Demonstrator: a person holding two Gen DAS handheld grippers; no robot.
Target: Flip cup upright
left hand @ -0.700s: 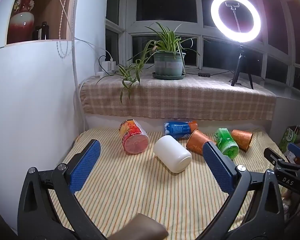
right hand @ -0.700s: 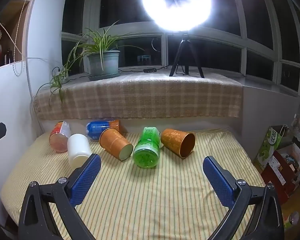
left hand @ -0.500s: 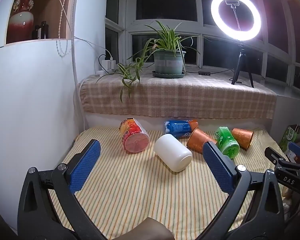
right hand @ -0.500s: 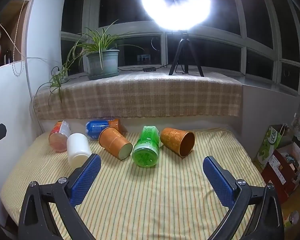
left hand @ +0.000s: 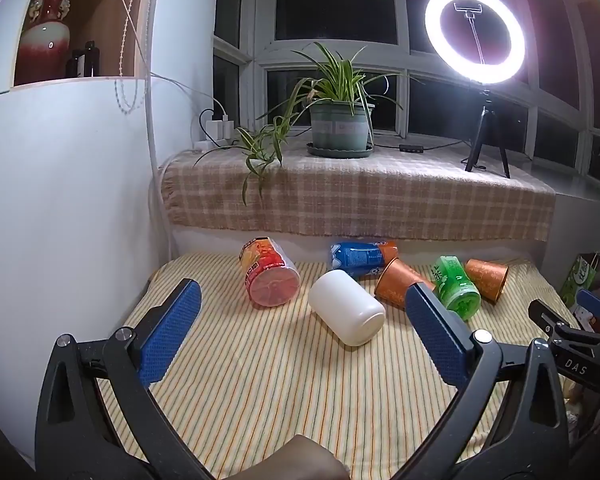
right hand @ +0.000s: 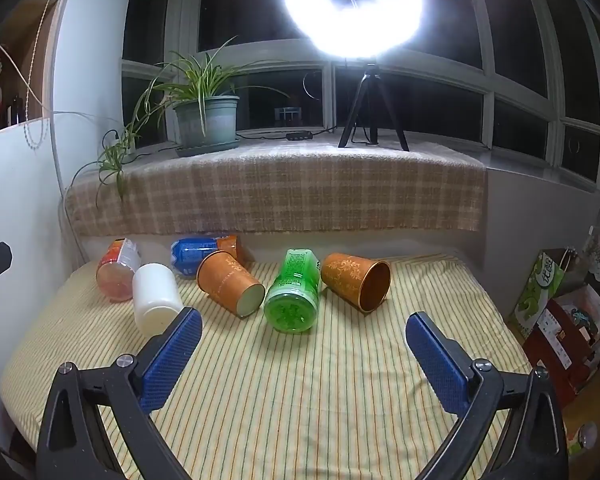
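Observation:
Several cups lie on their sides on the striped table [left hand: 260,392]. A white cup [left hand: 346,307] lies in the middle of the left wrist view, beside a red-orange cup [left hand: 270,278], a blue cup [left hand: 358,258], an orange cup [left hand: 396,286], a green cup [left hand: 456,288] and a second orange cup [left hand: 486,278]. My left gripper [left hand: 300,340] is open and empty, short of the white cup. My right gripper [right hand: 302,354] is open and empty, short of the green cup [right hand: 294,292]; the orange cups [right hand: 230,282] [right hand: 358,276] flank it and the white cup [right hand: 154,298] lies at left.
A checked cloth covers the window ledge [left hand: 360,196] behind the table, with a potted plant [left hand: 340,120] and a ring light on a tripod [left hand: 476,36]. A white wall [left hand: 60,200] borders the table's left side. Boxes and bags [right hand: 556,320] stand right of the table.
Both grippers have drifted slightly; the cups sit a little lower and nearer in both views. Nothing was taken hold of or moved.

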